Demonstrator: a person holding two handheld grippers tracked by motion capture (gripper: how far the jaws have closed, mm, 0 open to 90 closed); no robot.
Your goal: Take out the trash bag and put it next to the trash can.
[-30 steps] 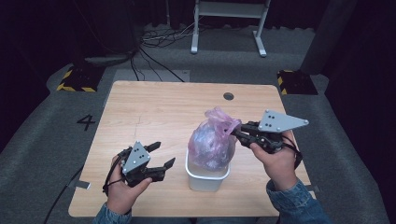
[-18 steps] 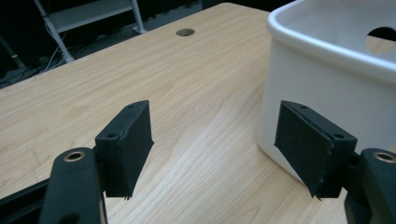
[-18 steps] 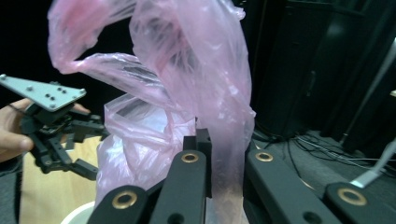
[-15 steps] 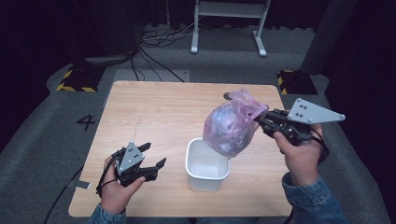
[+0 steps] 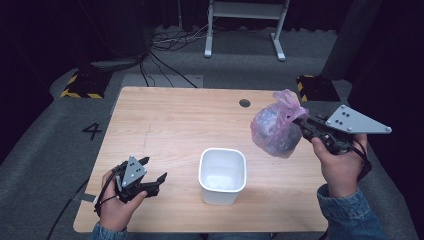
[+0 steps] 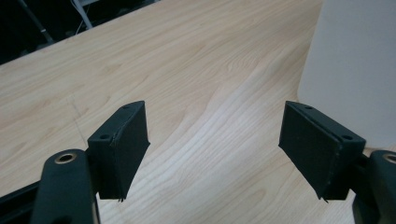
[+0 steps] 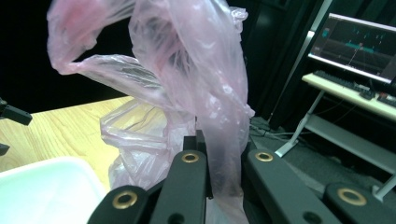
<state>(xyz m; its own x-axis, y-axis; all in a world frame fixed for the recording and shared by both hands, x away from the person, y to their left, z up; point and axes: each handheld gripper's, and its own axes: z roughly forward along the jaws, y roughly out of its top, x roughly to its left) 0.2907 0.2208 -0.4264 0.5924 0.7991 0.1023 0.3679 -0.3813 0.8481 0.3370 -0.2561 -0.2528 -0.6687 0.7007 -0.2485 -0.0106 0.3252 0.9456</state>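
Hauling the pink bag (image 5: 274, 131) clear of the white bin (image 5: 222, 175) — my right gripper (image 5: 303, 121) pinches only its thin neck, so it could tear or slip out, while my left gripper (image 5: 153, 172), jaws just opening on nothing, steadies nothing.

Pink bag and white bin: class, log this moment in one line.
right gripper: shut on pink bag | bag: lifted beside white bin | left gripper: open, nothing between

I see a translucent pink plastic bag (image 5: 276, 131), pale and crinkled, pinched in my matte black right gripper (image 5: 305, 122), which carries a flat grey triangular plate. My black left gripper (image 5: 150, 176) shows dull black pads (image 6: 122, 144). The square white plastic bin (image 5: 223, 175) is plain white. Under them the light wooden table (image 5: 175, 120) has pale streaked grain, and beside it lie black-and-yellow striped floor blocks (image 5: 80, 86)
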